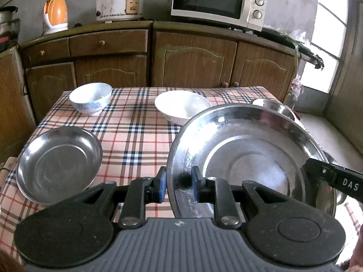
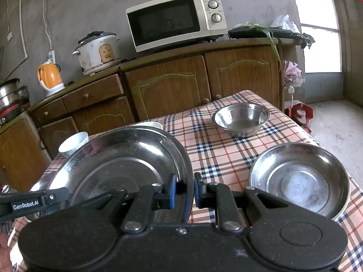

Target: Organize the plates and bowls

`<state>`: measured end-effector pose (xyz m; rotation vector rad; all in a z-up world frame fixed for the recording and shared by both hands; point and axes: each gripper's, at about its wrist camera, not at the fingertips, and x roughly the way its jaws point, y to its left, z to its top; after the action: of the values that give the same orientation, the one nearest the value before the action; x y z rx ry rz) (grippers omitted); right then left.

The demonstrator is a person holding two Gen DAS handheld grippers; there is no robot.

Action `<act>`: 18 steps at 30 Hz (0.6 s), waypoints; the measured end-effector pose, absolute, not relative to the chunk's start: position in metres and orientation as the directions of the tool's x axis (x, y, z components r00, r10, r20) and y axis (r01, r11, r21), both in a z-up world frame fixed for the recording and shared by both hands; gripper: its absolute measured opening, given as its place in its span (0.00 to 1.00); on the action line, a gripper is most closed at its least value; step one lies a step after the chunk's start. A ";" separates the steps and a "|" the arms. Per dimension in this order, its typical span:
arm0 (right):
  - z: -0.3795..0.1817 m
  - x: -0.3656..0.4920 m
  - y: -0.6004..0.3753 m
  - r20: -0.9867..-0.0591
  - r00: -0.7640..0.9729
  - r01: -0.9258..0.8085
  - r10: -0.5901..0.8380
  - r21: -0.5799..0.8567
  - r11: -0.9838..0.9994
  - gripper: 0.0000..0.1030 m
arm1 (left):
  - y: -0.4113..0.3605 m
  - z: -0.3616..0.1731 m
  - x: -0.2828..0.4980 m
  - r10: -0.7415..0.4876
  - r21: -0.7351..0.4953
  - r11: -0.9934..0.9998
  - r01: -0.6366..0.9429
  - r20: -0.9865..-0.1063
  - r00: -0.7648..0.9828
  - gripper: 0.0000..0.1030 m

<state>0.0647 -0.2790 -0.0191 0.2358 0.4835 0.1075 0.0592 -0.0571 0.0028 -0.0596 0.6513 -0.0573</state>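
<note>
I have the large steel plate held up over the checked tablecloth, tilted, with a gripper on each side of its rim. My left gripper is clamped on the rim at the plate's left edge, one blue pad outside and the other inside the dish. My right gripper is clamped on the opposite edge in the same way, the rim running between its pads. From the left wrist I see the right gripper's black finger reaching over the plate's far right side.

To the left of the held plate a smaller steel plate lies flat on the cloth near the table's front left corner. Behind it stands a white bowl with a blue pattern, and beside that, partly hidden by the held plate's rim, a plain white bowl. From the right wrist I see another steel plate flat on the cloth at the right, and a steel bowl upright beyond it, well apart.

Behind the table runs a wooden cabinet bearing a microwave, a rice cooker and an orange kettle.
</note>
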 end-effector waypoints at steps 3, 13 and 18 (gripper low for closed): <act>-0.022 0.064 -0.279 -0.455 0.876 -0.048 0.161 0.249 0.967 0.21 | -0.057 0.000 0.059 -0.070 -0.072 0.997 0.033 -0.609 0.790 0.22; -0.034 0.063 -0.279 -0.483 0.859 -0.052 0.169 0.246 0.968 0.21 | -0.056 -0.011 0.057 -0.065 -0.066 0.997 0.029 -0.631 0.773 0.22; -0.039 0.064 -0.279 -0.494 0.852 -0.055 0.173 0.245 0.968 0.21 | -0.056 -0.016 0.056 -0.061 -0.062 0.998 0.028 -0.641 0.765 0.22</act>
<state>0.0639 -0.2792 -0.0386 0.2265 0.5392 0.1211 0.0562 -0.0559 -0.0156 -0.0493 0.6983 -0.0488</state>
